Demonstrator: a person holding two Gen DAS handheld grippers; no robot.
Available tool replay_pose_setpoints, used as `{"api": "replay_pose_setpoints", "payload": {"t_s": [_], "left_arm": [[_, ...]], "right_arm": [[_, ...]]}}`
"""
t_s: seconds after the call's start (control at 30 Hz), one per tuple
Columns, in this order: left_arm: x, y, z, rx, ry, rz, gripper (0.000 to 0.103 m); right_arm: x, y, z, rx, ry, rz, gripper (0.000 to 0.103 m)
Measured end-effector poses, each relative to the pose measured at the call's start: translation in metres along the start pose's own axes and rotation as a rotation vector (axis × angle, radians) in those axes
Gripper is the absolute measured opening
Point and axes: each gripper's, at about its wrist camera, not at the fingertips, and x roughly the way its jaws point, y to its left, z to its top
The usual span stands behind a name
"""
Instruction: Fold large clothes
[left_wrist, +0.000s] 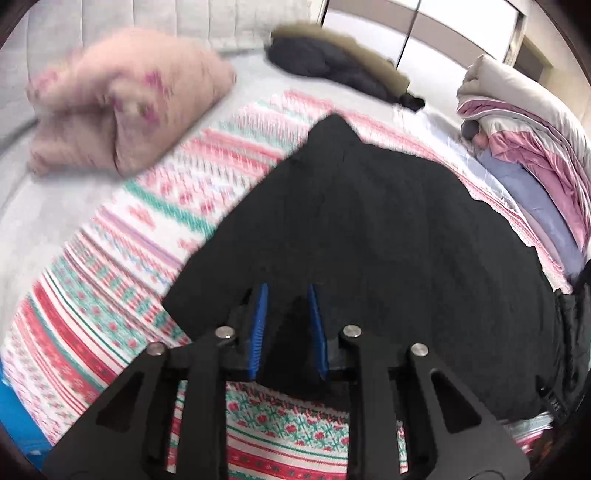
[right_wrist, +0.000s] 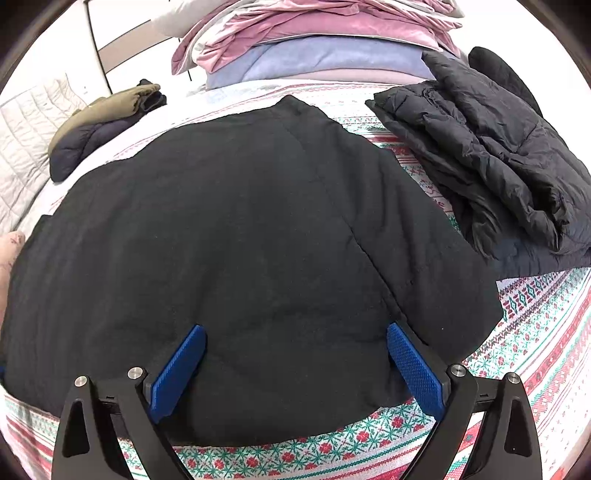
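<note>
I see the spread jacket (right_wrist: 236, 236) lying on the patterned blanket (right_wrist: 535, 332), a folded puffer jacket (right_wrist: 487, 158) just right of it, stacked bedding (right_wrist: 317, 40) behind, a fur-trimmed coat (right_wrist: 99, 129) far left, a pillow (left_wrist: 125, 107) left

Both wrist views looked steeply down from close above the black garment (left_wrist: 369, 229) (right_wrist: 240, 240) on the patterned bedspread (left_wrist: 110, 258) (right_wrist: 535, 332), the left from one edge, the right from another; they shared garment, bedspread and folded bedding (left_wrist: 524, 147) (right_wrist: 314, 37)

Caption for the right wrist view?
Right gripper open over the black garment's near edge on the patterned bedspread.
</note>
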Motion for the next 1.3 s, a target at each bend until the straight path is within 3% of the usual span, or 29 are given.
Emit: {"api": "replay_pose_setpoints", "payload": {"t_s": [0.07, 0.13, 0.5, 0.63, 0.77, 0.83, 0.9, 1.03, 1.1, 1.17, 1.23, 1.3], "left_arm": [[0.004, -0.007, 0.000, 0.058, -0.002, 0.041, 0.034], [0.025, -0.002, -0.002, 0.049, 0.089, 0.043, 0.034], [0.042, 0.007, 0.003, 0.007, 0.134, -0.014, 0.034], [0.028, 0.022, 0.008, -0.097, 0.123, -0.080, 0.034], [-0.004, 0.023, 0.011, -0.151, 0.020, -0.039, 0.034], [-0.026, 0.011, 0.011, -0.105, -0.079, -0.026, 0.039], [-0.032, -0.006, 0.009, -0.040, -0.113, -0.047, 0.046], [-0.017, -0.051, -0.006, 0.081, -0.008, -0.157, 0.047], [-0.011, -0.079, -0.014, 0.182, 0.037, -0.187, 0.047], [-0.014, -0.101, -0.024, 0.282, 0.033, -0.185, 0.047], [-0.017, -0.119, -0.033, 0.362, 0.017, -0.195, 0.047], [-0.014, -0.125, -0.035, 0.368, 0.055, -0.208, 0.047]], "right_arm": [[0.001, 0.001, 0.000, -0.004, 0.003, -0.003, 0.102], [0.001, -0.001, 0.000, -0.003, 0.004, 0.002, 0.102], [0.002, -0.005, -0.001, 0.002, 0.003, 0.033, 0.103], [-0.018, -0.017, -0.002, 0.053, -0.032, 0.098, 0.103], [-0.040, -0.053, -0.009, 0.230, -0.039, 0.195, 0.103], [-0.041, -0.076, -0.013, 0.337, -0.019, 0.253, 0.103], [-0.035, -0.096, -0.018, 0.424, 0.011, 0.295, 0.103], [-0.015, -0.122, -0.027, 0.581, 0.067, 0.450, 0.103], [-0.001, -0.122, -0.029, 0.639, 0.094, 0.586, 0.103], [0.011, -0.115, -0.031, 0.671, 0.117, 0.673, 0.103], [0.012, -0.107, -0.028, 0.659, 0.107, 0.650, 0.103], [0.011, -0.100, -0.024, 0.642, 0.090, 0.632, 0.103]]}}
